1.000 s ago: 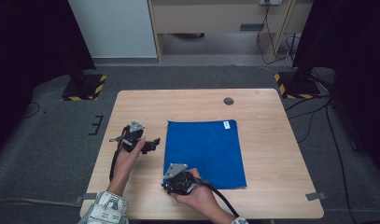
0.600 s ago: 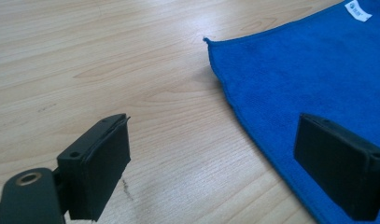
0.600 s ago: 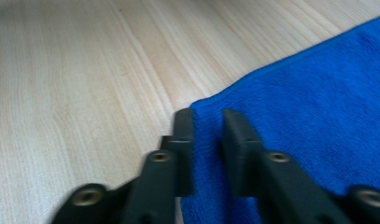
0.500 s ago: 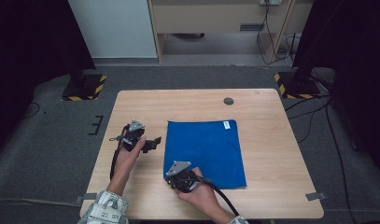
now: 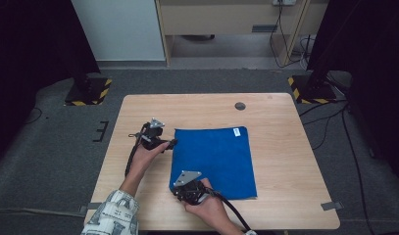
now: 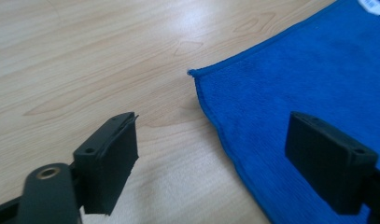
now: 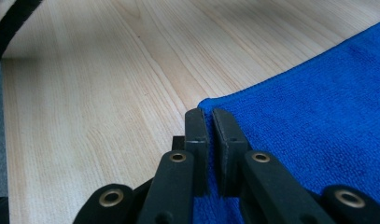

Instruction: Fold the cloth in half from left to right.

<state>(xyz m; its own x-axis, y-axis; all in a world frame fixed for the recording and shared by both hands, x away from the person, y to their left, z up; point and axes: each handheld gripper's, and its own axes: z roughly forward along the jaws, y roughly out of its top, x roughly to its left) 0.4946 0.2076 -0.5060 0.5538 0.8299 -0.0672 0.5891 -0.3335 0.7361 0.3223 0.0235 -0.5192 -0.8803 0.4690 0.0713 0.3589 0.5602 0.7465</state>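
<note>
Two grippers work at one blue cloth (image 5: 214,159), which lies flat on the wooden table (image 5: 285,147). The right gripper (image 7: 209,116) has its jaws pressed together on the near left corner of the cloth. The left gripper (image 6: 211,154) stands spread over the far left corner (image 6: 192,73), its jaws having just closed a little, touching nothing.

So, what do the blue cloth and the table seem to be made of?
Cloth: probably microfibre or terry, matte; the right gripper view shows a fine looped pile and a stitched hem, and a small white label sits at one corner. Table: light wood or wood-look laminate, smooth with a slight sheen; grain lines and a soft glare show. Solid wood or veneer cannot be told.
</note>
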